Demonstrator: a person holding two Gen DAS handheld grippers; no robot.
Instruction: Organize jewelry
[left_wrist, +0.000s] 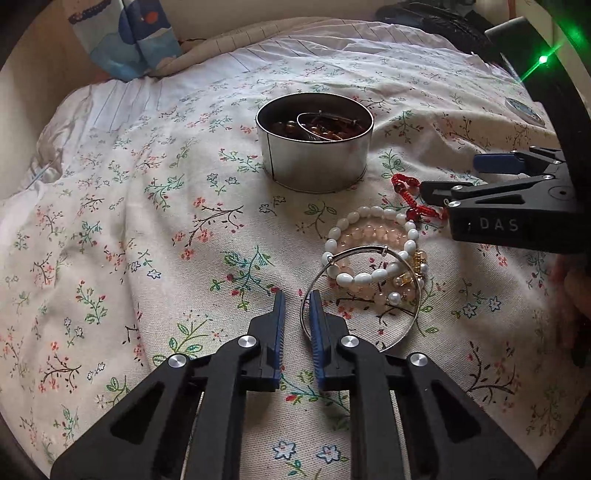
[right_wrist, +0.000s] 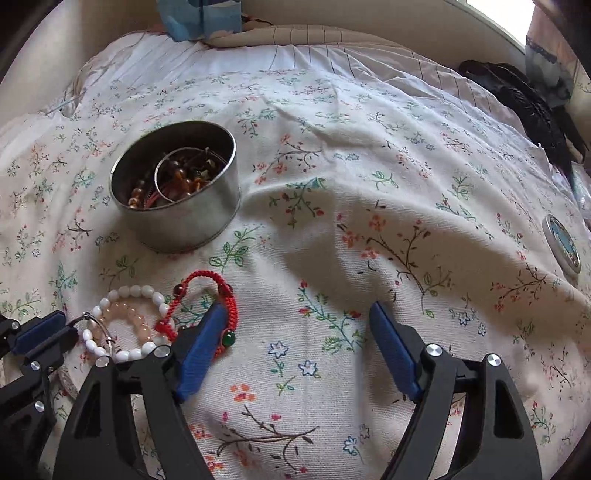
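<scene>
A round metal tin (left_wrist: 314, 147) (right_wrist: 175, 188) stands on the floral cloth and holds several bracelets. In front of it lie a red cord bracelet (left_wrist: 406, 192) (right_wrist: 207, 306), a white bead bracelet (left_wrist: 369, 247) (right_wrist: 125, 321), a pale pink bead bracelet (left_wrist: 373, 236) and a thin silver bangle (left_wrist: 360, 299). My left gripper (left_wrist: 297, 295) is narrowly open, its right finger beside the bangle's left rim. My right gripper (right_wrist: 297, 314) is wide open and empty, its left finger (right_wrist: 207, 332) over the red bracelet. It also shows in the left wrist view (left_wrist: 447, 177).
The floral cloth (right_wrist: 369, 184) covers a bed with folds. The tin's lid (right_wrist: 563, 243) (left_wrist: 526, 110) lies at the right. A dark object (right_wrist: 532, 107) sits at the far right. A blue patterned bag (left_wrist: 125, 37) stands at the back.
</scene>
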